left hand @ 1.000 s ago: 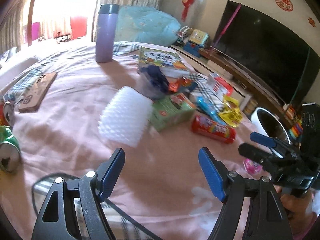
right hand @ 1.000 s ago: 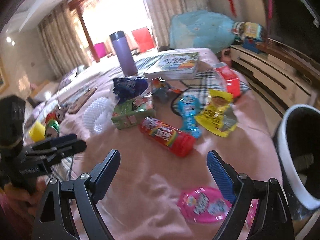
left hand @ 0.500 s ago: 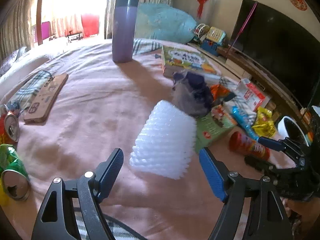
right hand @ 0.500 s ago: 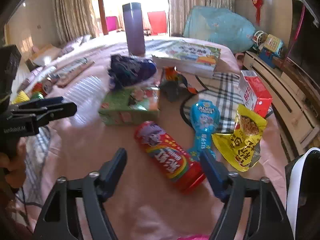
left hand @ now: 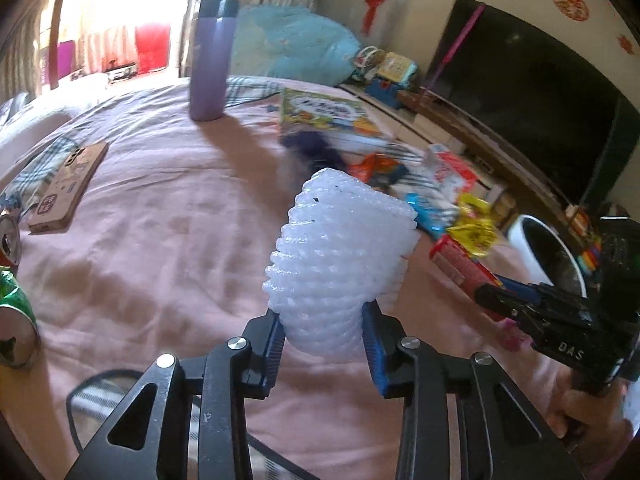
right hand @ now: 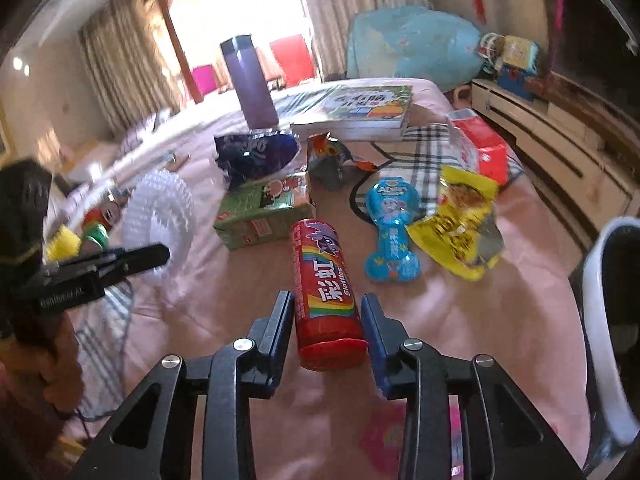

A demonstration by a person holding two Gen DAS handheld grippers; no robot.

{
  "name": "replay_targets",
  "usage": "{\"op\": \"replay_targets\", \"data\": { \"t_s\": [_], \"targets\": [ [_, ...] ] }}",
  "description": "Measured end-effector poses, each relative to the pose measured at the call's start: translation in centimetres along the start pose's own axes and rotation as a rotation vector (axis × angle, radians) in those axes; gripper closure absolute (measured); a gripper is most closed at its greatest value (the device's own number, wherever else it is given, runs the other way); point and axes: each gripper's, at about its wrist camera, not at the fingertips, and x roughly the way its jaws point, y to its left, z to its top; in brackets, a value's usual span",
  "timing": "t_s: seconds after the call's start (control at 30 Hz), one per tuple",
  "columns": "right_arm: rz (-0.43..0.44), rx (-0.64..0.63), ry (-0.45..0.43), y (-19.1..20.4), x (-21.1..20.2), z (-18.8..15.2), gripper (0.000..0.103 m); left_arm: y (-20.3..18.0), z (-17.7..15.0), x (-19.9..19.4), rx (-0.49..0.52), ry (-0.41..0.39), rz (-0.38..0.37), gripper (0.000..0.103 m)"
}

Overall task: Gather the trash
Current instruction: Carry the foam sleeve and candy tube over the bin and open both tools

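Trash pickup underway: my left gripper [left hand: 324, 338] clamps foam netting [left hand: 340, 264], right gripper [right hand: 328, 330] grasps candy tube [right hand: 326, 292]; wrappers remain on bed [left hand: 160, 216].

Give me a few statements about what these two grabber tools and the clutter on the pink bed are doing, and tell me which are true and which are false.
1. The left gripper has its jaws closed on the white foam net. True.
2. The right gripper grips the blue bone-shaped packet. False: its jaws flank the red Skittles tube; the packet lies untouched beside it.
3. The purple bottle stands upright on the bed. True.
4. The yellow snack bag is inside the white bin. False: it lies on the bed.
5. The green box lies beyond the tube. True.
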Motion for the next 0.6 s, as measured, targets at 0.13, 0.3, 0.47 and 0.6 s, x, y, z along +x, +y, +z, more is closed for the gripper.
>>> {"op": "replay_targets", "data": {
  "t_s": [0.13,0.3,0.47,0.6],
  "targets": [
    [0.005,0.066,-0.041,-1.0,-2.0,-0.9,0.068,-1.4,-0.2,-0.3,0.028,0.006,-0.052,0.069],
    [-0.010,0.141,-0.084,-3.0,-4.7,-2.0,0.069,-4.1,-0.6,0.4,0.080,0.029,-0.105,0.069],
    [-0.038,0.194,-0.113,-4.9,-6.9,-3.1,0.069,-6.2,-0.8,1.4,0.118,0.053,-0.152,0.069],
    [-0.068,0.220,-0.135,-6.4,-8.5,-3.7,0.069,-8.1,-0.5,2.1,0.160,0.067,-0.183,0.069]
  ]
}}
